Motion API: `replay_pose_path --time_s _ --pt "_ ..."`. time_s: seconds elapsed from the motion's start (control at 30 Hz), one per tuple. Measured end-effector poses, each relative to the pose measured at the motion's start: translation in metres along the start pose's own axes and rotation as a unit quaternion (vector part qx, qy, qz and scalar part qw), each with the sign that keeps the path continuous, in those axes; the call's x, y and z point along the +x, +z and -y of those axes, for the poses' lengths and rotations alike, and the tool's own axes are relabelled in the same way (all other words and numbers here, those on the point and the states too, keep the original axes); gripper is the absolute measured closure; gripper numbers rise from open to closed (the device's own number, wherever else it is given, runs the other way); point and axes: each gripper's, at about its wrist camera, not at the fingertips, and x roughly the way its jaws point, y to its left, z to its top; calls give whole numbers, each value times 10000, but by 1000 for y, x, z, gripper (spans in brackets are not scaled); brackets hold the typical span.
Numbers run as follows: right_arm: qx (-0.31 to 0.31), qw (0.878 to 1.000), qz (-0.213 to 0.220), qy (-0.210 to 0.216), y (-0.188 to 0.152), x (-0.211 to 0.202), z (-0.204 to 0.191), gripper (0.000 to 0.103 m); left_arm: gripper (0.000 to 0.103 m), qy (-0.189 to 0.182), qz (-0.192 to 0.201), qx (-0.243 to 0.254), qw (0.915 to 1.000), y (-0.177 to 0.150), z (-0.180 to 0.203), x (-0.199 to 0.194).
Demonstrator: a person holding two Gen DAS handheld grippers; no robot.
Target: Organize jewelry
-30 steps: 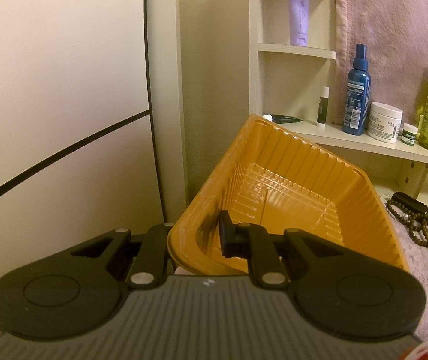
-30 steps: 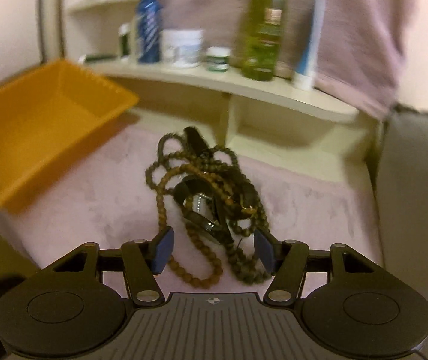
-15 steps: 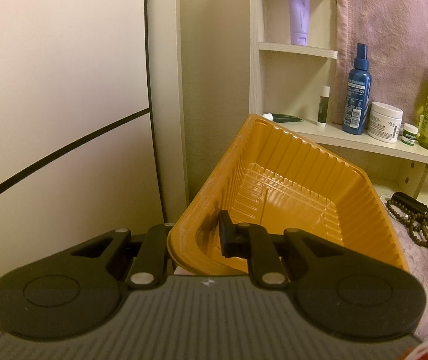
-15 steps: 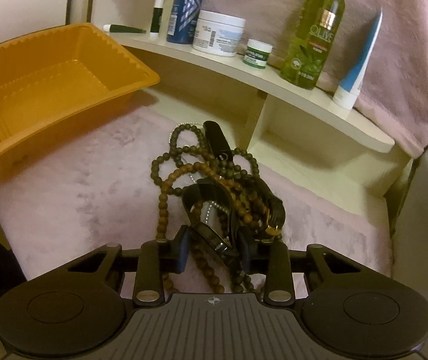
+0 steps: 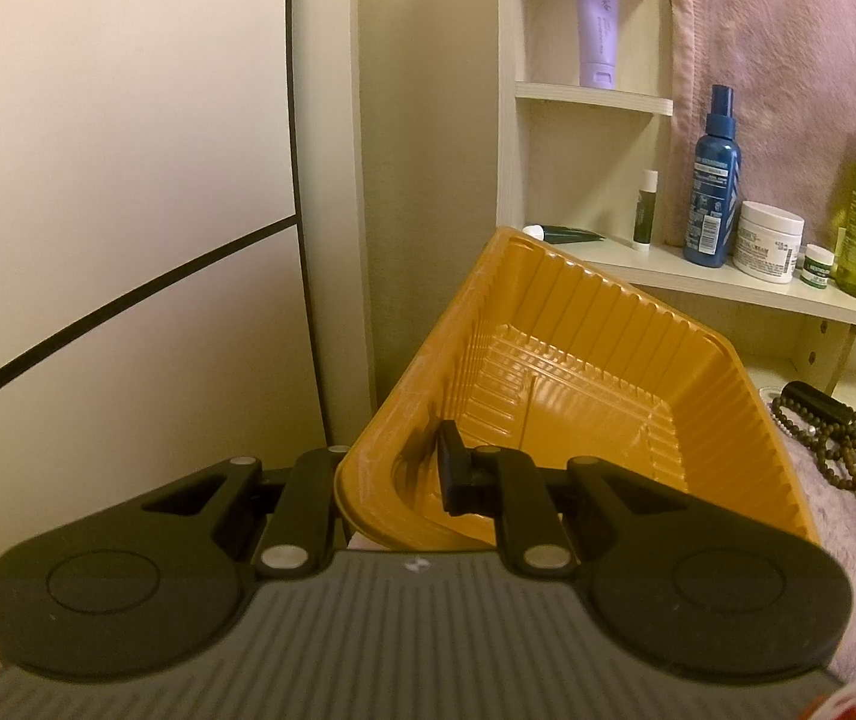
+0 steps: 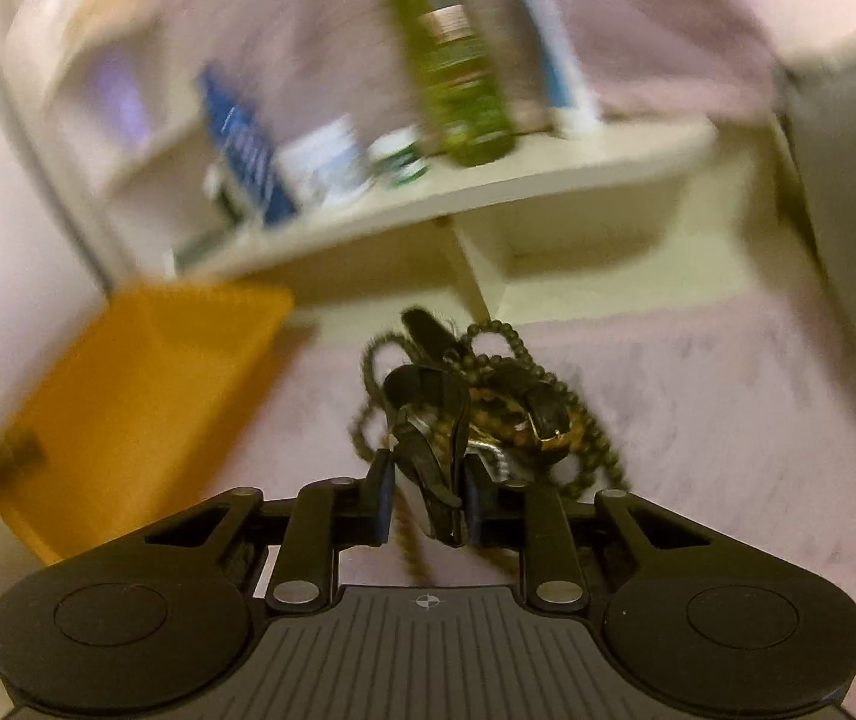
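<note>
Now my left jaws (image 5: 392, 480) clamp the orange tray's (image 5: 608, 324) near rim, tilting it; my right jaws (image 6: 425, 495) pinch a black watch strap (image 6: 428, 468) amid tangled beads (image 6: 584, 438).

Black claw (image 6: 425, 501), blue pads (image 6: 385, 495), silver screws
</note>
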Motion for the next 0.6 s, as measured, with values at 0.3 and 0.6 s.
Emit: replay_pose_path --time_s 0.3,0.6 --pt "800 9908 -140 1082 10 13 -34 80 89 -15 -13 3 10000 0 0 -1" --pt "-237 9838 -741 1616 -1 75 -119 80 89 -42 -44 22 10000 3 -2 1"
